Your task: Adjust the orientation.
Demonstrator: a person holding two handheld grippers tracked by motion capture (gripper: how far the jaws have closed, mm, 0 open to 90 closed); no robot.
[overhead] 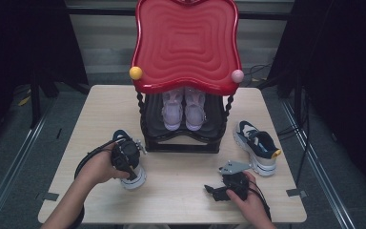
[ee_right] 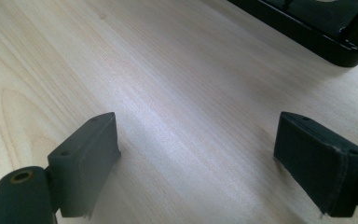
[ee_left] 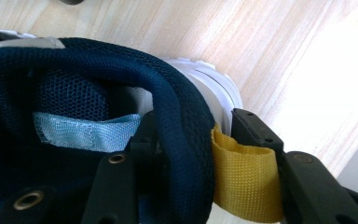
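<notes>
Left gripper (overhead: 132,168) clamped, right gripper (overhead: 213,190) fingers spread (low)

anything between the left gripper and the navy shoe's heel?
Nothing. The left gripper already straddles the navy shoe at the heel collar: one jaw inside, the other against the yellow pull tab outside.

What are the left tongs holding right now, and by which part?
The left tongs grip the navy mesh sneaker with a white sole by its padded heel collar, one jaw inside the shoe, the other against the yellow heel tab.
</notes>
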